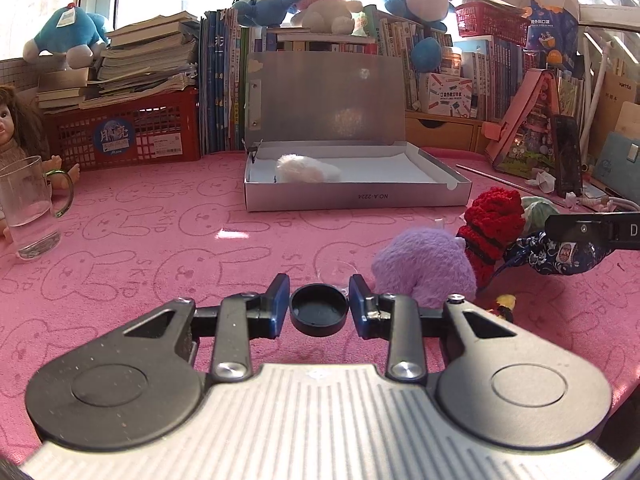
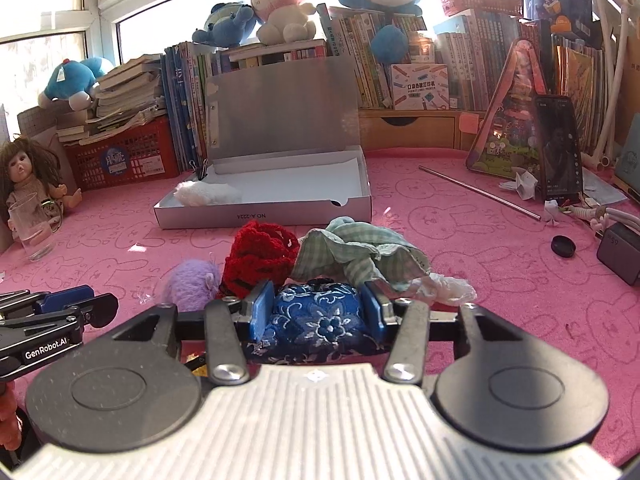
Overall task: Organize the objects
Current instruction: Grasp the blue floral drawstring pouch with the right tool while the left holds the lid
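An open silver box lies on the pink cloth with a white fluffy toy inside at its left end. My left gripper is shut on a black round cap, low over the cloth. My right gripper is shut on a blue embroidered pouch. Beside it lie a purple fluffy toy, a red knitted item and a green checked cloth.
A glass mug and a doll stand at the left. A red crate, books and plush toys line the back. A phone, a metal rod, another black cap and a charger lie right.
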Demonstrator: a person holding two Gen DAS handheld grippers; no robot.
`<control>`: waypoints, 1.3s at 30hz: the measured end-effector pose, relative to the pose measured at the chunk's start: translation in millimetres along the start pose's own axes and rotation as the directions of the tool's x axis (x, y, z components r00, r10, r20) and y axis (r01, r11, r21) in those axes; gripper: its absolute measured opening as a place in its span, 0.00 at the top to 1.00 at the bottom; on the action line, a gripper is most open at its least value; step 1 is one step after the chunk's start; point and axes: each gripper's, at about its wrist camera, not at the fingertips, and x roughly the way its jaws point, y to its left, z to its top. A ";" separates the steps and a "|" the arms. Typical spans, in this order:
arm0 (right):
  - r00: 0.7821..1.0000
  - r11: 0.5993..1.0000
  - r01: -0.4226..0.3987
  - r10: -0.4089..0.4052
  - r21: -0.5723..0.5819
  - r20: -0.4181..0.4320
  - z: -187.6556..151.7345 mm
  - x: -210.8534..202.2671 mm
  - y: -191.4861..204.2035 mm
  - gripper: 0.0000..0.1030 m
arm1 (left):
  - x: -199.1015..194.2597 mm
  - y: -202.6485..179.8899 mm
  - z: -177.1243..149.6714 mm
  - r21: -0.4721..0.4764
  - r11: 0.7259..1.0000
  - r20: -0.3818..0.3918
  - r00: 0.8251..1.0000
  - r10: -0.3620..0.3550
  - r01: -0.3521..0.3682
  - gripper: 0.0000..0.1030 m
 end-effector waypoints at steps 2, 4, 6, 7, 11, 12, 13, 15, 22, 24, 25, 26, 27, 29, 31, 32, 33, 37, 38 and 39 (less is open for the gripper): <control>1.000 1.000 -0.004 0.004 -0.009 0.021 5.2 -4.1 1.3 0.56 | -0.6 -0.7 2.2 0.002 1.000 0.006 1.000 -0.002 0.002 0.63; 1.000 1.000 0.002 -0.001 -0.024 0.031 9.8 -5.8 2.9 0.69 | -0.6 -1.4 3.6 0.003 1.000 0.008 1.000 -0.002 0.002 0.63; 1.000 0.999 0.012 -0.012 -0.043 0.022 11.4 -5.2 3.6 0.68 | -0.6 -1.7 3.8 0.000 1.000 0.006 1.000 -0.005 0.005 0.63; 1.000 0.999 0.004 -0.003 -0.051 0.011 9.9 -4.2 3.2 0.66 | -0.5 -1.8 3.0 -0.001 1.000 0.003 1.000 -0.007 0.007 0.63; 0.999 0.999 0.007 -0.009 -0.036 -0.052 -8.9 -1.5 -0.3 0.42 | 0.3 -1.4 -1.9 -0.006 1.000 -0.013 1.000 -0.010 0.010 0.63; 0.998 1.000 0.014 -0.016 -0.028 -0.062 -15.1 -2.1 -1.1 0.40 | 0.5 -1.1 -2.9 -0.007 1.000 -0.016 1.000 -0.010 0.010 0.63; 0.997 1.000 0.020 -0.021 -0.024 -0.068 -21.3 -3.4 -1.7 0.35 | 0.5 -0.6 -3.9 -0.008 1.000 -0.019 1.000 -0.010 0.010 0.63; 0.997 0.999 0.036 -0.037 -0.017 -0.071 -32.6 -6.4 -2.5 0.27 | 1.0 0.0 -5.4 -0.008 1.000 -0.023 1.000 -0.010 0.010 0.63; 0.992 0.998 0.055 -0.055 -0.005 -0.116 -48.4 1.5 -0.3 0.15 | 2.9 -0.7 -7.8 -0.011 1.000 -0.033 0.999 -0.015 0.014 0.63; 0.990 0.998 0.058 -0.058 -0.006 -0.131 -50.4 7.6 0.9 0.15 | 4.1 -1.6 -8.7 -0.009 1.000 -0.039 0.999 -0.018 0.018 0.63; 0.989 0.998 0.057 -0.057 -0.008 -0.138 -51.5 10.1 1.8 0.14 | 4.7 -2.0 -9.4 -0.008 1.000 -0.043 0.999 -0.019 0.019 0.63; 0.989 0.998 0.059 -0.061 -0.021 -0.135 -52.3 11.5 3.9 0.12 | 5.3 -2.3 -10.2 -0.008 1.000 -0.046 0.999 -0.021 0.020 0.63; 0.989 0.998 0.059 -0.063 -0.038 -0.135 -53.0 12.4 6.5 0.12 | 5.8 -2.6 -10.6 -0.008 1.000 -0.048 0.999 -0.022 0.022 0.63; 0.989 0.997 0.049 -0.056 -0.054 -0.138 -53.0 12.4 9.3 0.23 | 6.4 -3.2 -10.9 -0.008 1.000 -0.050 0.998 -0.025 0.025 0.63; 0.990 0.998 0.028 -0.036 -0.056 -0.139 -51.4 10.1 10.6 0.33 | 6.3 -3.4 -10.8 -0.007 1.000 -0.049 0.998 -0.028 0.027 0.63; 0.990 0.998 0.029 -0.037 -0.056 -0.136 -50.1 8.2 11.5 0.37 | 6.3 -3.5 -10.5 -0.007 1.000 -0.048 0.998 -0.029 0.029 0.63; 0.990 0.998 0.030 -0.037 -0.058 -0.136 -49.1 7.4 11.5 0.39 | 6.0 -3.8 -9.9 -0.007 1.000 -0.046 0.998 -0.030 0.030 0.63; 0.991 0.998 0.019 -0.027 -0.059 -0.135 -41.9 3.3 8.8 0.49 | 4.7 -3.6 -7.6 -0.006 0.999 -0.037 0.999 -0.033 0.033 0.63; 0.991 0.998 0.016 -0.024 -0.061 -0.131 -39.9 2.0 8.6 0.51 | 4.3 -3.7 -7.0 -0.006 0.999 -0.035 0.999 -0.033 0.033 0.63; 0.992 0.998 0.016 -0.024 -0.063 -0.124 -38.0 0.2 8.3 0.51 | 4.1 -3.8 -6.3 -0.005 0.999 -0.033 0.999 -0.033 0.033 0.63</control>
